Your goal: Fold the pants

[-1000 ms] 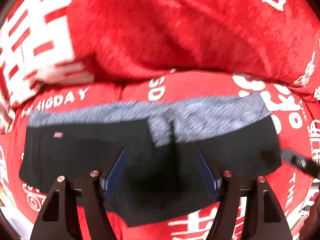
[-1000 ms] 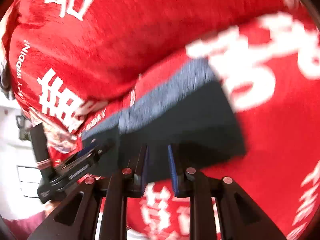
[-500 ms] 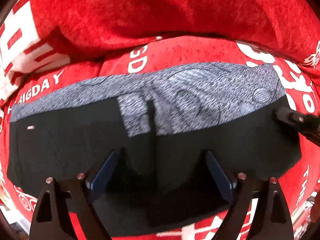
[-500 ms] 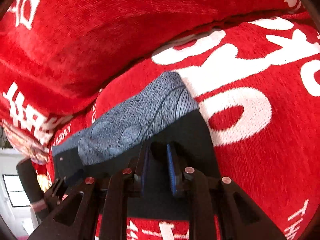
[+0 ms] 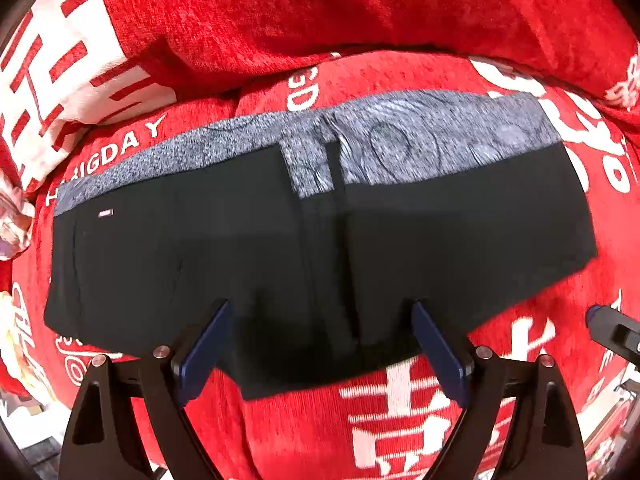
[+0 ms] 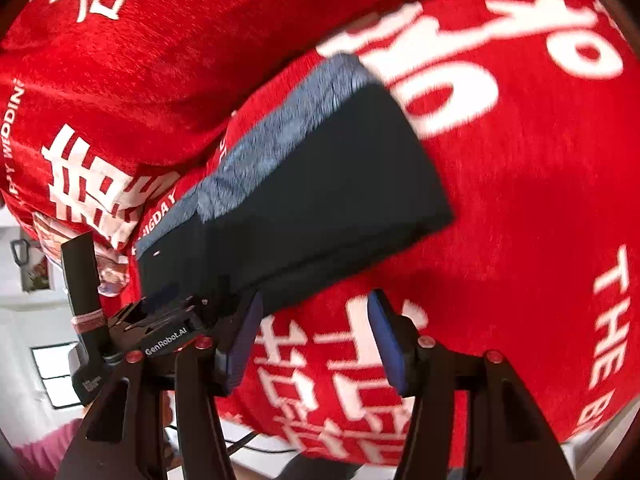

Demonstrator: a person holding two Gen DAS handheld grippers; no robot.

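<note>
Black pants [image 5: 280,240] with a grey heathered waistband [image 5: 400,136] lie folded flat on a red blanket [image 5: 400,412]. My left gripper [image 5: 320,356] is open and empty, its blue pads over the near edge of the pants. In the right wrist view the pants [image 6: 320,192] stretch away to the upper right. My right gripper [image 6: 314,336] is open and empty, just off their near edge over the red blanket [image 6: 520,200]. The left gripper [image 6: 168,332] shows at the lower left of that view.
The red blanket with white lettering covers a sofa seat and rises as a back cushion [image 5: 320,8] behind the pants. The seat's front edge [image 6: 280,444] drops off near the grippers. A white room with a window [image 6: 52,376] lies to the left.
My right gripper has opened, let go of the pants' edge and pulled back off the cloth. My left gripper stays open and has drawn back slightly.
</note>
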